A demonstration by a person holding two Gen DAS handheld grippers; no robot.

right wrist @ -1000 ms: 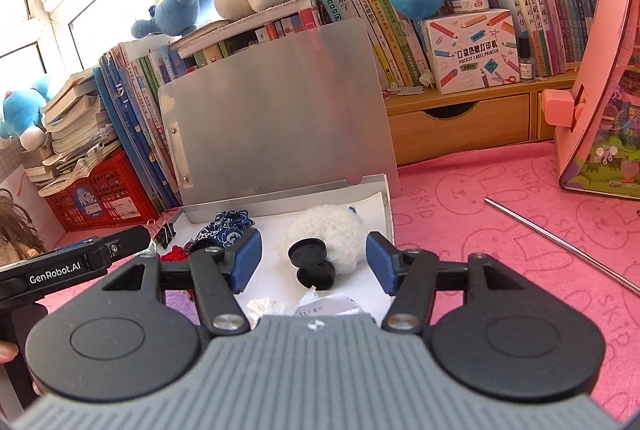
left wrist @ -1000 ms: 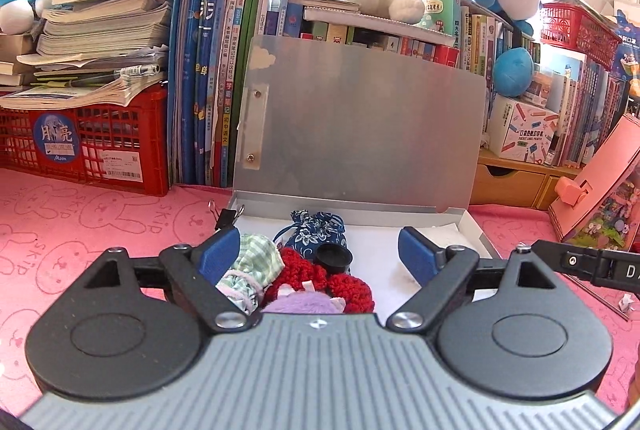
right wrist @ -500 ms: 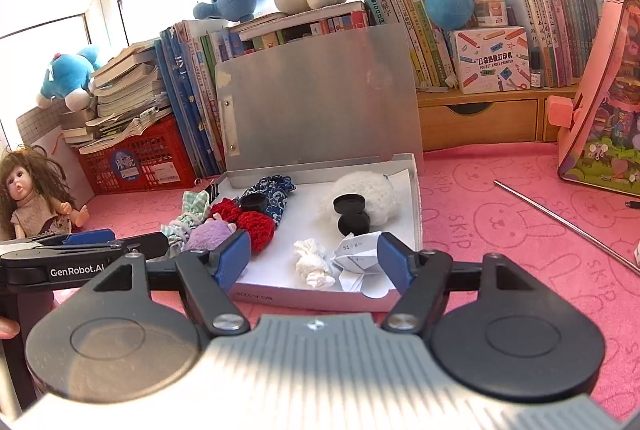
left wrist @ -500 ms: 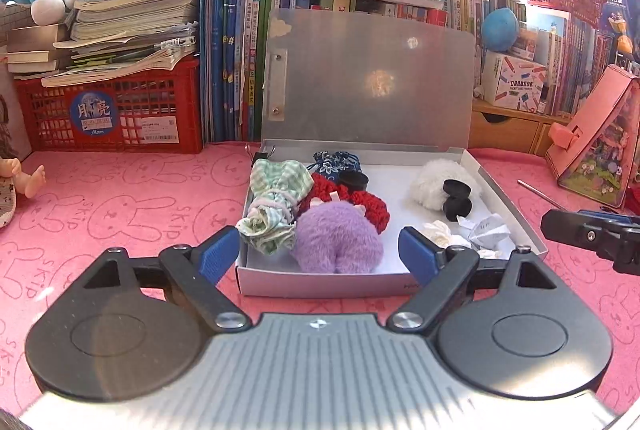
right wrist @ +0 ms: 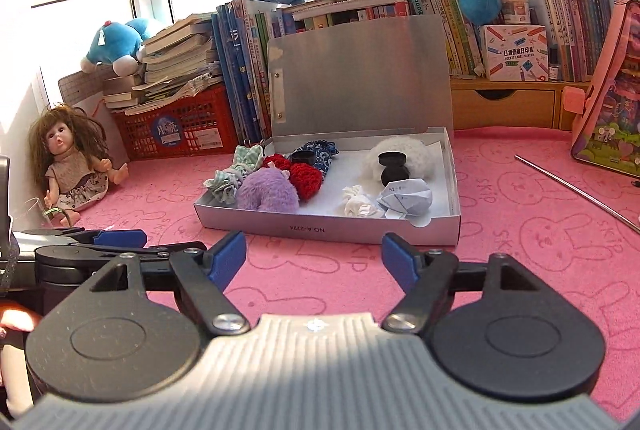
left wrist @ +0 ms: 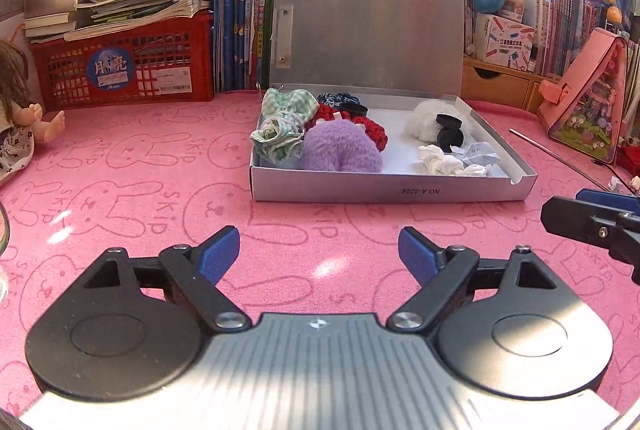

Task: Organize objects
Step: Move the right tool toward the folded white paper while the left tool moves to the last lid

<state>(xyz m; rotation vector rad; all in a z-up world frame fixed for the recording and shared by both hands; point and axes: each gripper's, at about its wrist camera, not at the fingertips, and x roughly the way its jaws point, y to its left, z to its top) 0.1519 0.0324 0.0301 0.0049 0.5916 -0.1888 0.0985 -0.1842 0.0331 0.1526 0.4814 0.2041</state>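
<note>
The box [left wrist: 384, 185] sits open on the pink worktop [left wrist: 140, 189], soft things packed left, crumpled paper [left wrist: 478, 154] right, sorted by kind. Your left gripper [left wrist: 319, 250] and right gripper [right wrist: 314, 254], jaws just widened, both gape empty near it.

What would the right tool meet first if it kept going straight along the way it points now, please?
Most likely the near wall of the open grey box, just ahead of the right tool, which is open and empty. Only bare pink mat lies between them. Since the tool tilts downward, it might touch the mat first; depth is unclear.
</note>
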